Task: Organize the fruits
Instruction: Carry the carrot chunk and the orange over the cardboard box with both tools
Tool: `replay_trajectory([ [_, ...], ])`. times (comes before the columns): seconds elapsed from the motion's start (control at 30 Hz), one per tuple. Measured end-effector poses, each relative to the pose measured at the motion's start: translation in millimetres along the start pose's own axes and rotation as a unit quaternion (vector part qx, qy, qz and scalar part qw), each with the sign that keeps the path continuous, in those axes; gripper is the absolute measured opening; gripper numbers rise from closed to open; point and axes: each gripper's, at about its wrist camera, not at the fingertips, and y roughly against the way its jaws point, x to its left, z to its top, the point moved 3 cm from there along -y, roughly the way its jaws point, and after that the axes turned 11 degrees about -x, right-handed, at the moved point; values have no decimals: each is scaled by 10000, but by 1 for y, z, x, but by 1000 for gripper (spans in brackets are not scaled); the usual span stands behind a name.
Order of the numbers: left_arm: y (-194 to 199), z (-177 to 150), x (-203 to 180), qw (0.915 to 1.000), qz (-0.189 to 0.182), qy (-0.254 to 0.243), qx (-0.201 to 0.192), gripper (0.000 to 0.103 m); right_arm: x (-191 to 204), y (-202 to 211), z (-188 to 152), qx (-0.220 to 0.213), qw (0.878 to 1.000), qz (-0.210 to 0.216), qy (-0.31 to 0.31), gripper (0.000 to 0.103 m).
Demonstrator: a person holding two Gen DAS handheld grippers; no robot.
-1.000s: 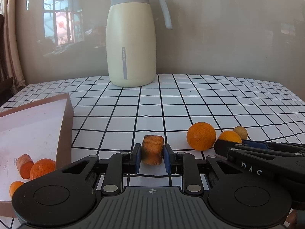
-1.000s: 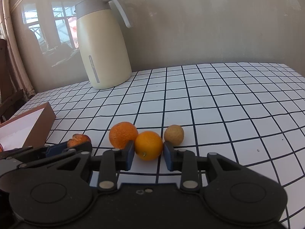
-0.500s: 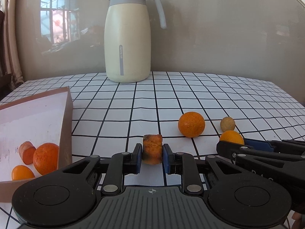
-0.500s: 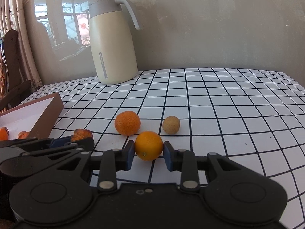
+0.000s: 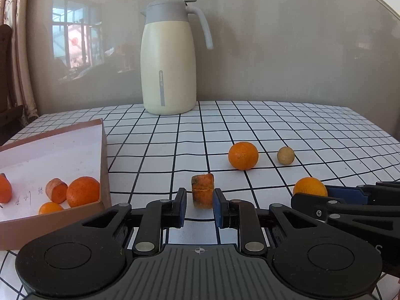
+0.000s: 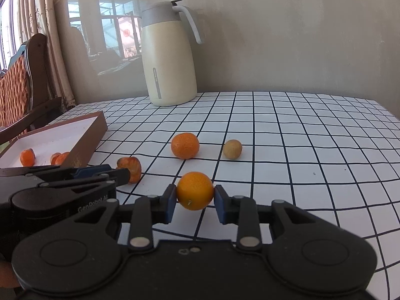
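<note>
From the left wrist, the left gripper (image 5: pixel 199 208) has its blue pads closed on a browned, blocky orange fruit chunk (image 5: pixel 202 191), lifted above the black-gridded white tablecloth (image 5: pixel 250 125), right of the brown cardboard box (image 5: pixel 103 165) holding other orange fruit. It looks soft and light, so a gentle grip across its flat sides suits it. From the right wrist, the right gripper (image 6: pixel 192 203) clamps a smooth round orange (image 6: pixel 195 190) at its widest part; firm and slippery, it could roll free.
</note>
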Motion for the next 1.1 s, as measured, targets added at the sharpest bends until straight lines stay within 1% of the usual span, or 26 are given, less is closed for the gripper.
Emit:
replay_trajectory([
  [0.13,11,2,5,9999,-9,-55,-130,23,10,9,1,-109,9997,57,201,24],
  [0.27,11,-1,8,9999,-1,-92,-80,23,14,9,-1,-82,9998,64,161,24],
  [0.37,5,4,10,9999,-39,52,-78,23,13,4,3,-72,9999,79,-77,24],
  [0.43,-3,8,7,9999,-87,106,-58,24,16,4,5,-157,9999,50,26,24],
  [0.5,-11,10,6,9998,-90,194,-31,24,12,2,6,-164,9998,35,-43,24],
  [0.57,-21,10,4,9997,-11,230,45,26,8,1,5,-154,9998,-4,-79,24],
  [0.6,-24,9,2,9997,16,245,80,28,6,0,4,-146,9999,-23,-84,24],
  [0.7,-34,5,0,9994,47,296,181,29,0,-3,3,-116,9998,-61,-159,24],
  [0.8,-40,-1,-2,9989,53,372,283,29,-2,-6,3,-96,9997,-69,-223,24],
  [0.83,-41,-2,-3,9989,45,367,290,23,-2,-6,3,-100,9996,-62,-237,24],
  [0.93,-41,-3,-6,9991,-4,331,254,23,-1,-4,4,-128,9996,-30,-248,24],
  [1.1,-26,1,-7,9999,86,131,-73,23,-1,-2,4,-146,9996,0,-240,24],
])
